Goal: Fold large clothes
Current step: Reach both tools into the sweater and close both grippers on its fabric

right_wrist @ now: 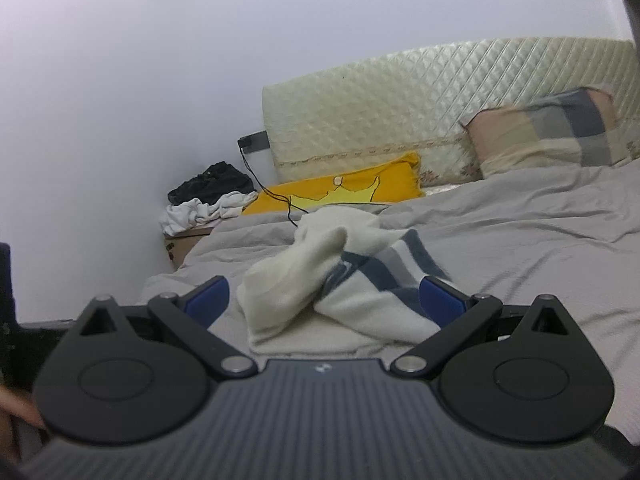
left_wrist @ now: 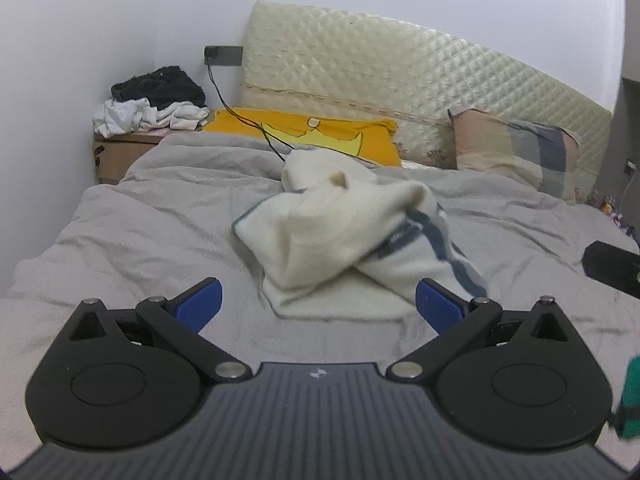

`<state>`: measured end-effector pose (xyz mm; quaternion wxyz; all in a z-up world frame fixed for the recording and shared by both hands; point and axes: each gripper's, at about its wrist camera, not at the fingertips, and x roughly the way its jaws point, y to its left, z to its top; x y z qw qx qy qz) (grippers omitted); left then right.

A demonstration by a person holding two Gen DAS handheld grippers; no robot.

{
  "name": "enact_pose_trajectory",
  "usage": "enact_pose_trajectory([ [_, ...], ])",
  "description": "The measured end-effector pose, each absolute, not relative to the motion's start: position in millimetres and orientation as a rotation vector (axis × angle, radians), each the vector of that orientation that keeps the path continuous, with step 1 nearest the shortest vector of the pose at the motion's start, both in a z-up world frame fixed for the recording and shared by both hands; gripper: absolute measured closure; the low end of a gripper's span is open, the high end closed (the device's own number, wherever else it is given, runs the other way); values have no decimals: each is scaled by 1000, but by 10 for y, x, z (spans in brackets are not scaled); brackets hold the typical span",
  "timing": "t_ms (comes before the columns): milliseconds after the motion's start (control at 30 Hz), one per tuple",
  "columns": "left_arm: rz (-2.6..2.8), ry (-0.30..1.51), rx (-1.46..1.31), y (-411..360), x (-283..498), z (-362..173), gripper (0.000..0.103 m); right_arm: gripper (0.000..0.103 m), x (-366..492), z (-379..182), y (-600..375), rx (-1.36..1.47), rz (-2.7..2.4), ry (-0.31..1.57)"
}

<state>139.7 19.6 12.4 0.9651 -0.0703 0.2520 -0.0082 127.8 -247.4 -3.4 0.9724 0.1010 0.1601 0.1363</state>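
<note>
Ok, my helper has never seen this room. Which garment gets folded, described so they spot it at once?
Start at the quilted cream headboard and come down the grey bedspread to its middle. The cream sweater lies there in a crumpled heap. Its navy and grey stripes set it apart from the yellow pillow behind it.

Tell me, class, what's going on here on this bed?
A person is holding a hand-held gripper in each hand above a bed covered with a grey blanket. A cream sweater with blue stripes lies bunched in the middle, its sleeves crossed over the body, not neatly folded. The left hand-held gripper and the right hand-held gripper are both open and empty, pointed at the sweater's near edge. Neither is touching it.
</note>
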Motion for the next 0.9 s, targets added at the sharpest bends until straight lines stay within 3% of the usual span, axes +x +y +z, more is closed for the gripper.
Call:
enact_pose_trajectory([
  [333,-32,588,-316,510,2579,-251,0,1,2723,-163,-2199,181,416,422],
  [533,-136,574,-399,512,3142,-489,1,12,3613,-235,-1994,159,489,485],
  [600,-165,573,-410,490,3287,-563,5,23,3898,-265,-1934,157,502,516],
  [900,-179,595,-495,659,3660,-802,41,45,4703,-347,-1488,33,583,677],
])
